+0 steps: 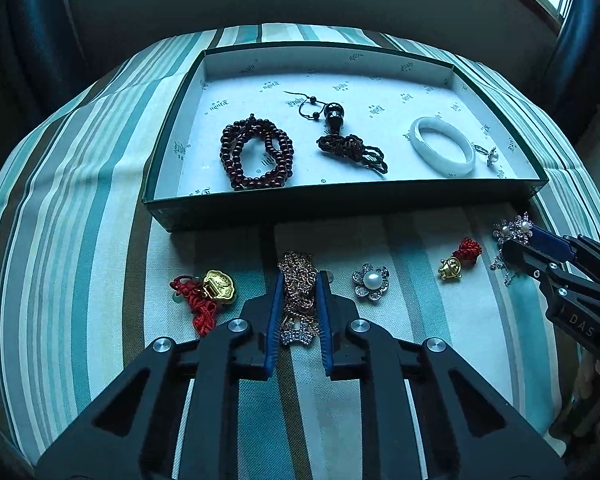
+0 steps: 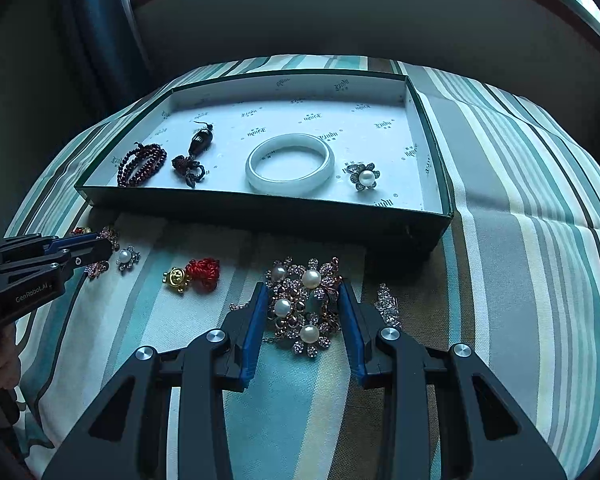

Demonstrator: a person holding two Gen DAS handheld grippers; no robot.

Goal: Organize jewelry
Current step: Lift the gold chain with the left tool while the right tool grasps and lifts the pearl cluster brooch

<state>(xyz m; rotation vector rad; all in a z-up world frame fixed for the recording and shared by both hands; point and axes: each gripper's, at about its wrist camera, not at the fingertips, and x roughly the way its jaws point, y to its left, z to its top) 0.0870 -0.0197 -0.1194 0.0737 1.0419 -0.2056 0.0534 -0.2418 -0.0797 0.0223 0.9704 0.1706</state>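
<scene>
Your left gripper [image 1: 298, 288] is clamping the rose-gold chain [image 1: 298, 280]; your right gripper [image 2: 303, 300] is squeezing the pearl flower brooch [image 2: 304, 304], both beside the box [image 1: 340, 200].

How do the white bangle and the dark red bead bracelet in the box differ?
The white bangle is one smooth, pale ring lying flat; the bead bracelet is dark red beads coiled in several loops. The bangle lies toward the box's right end, the beads left. Both are already inside.
</scene>
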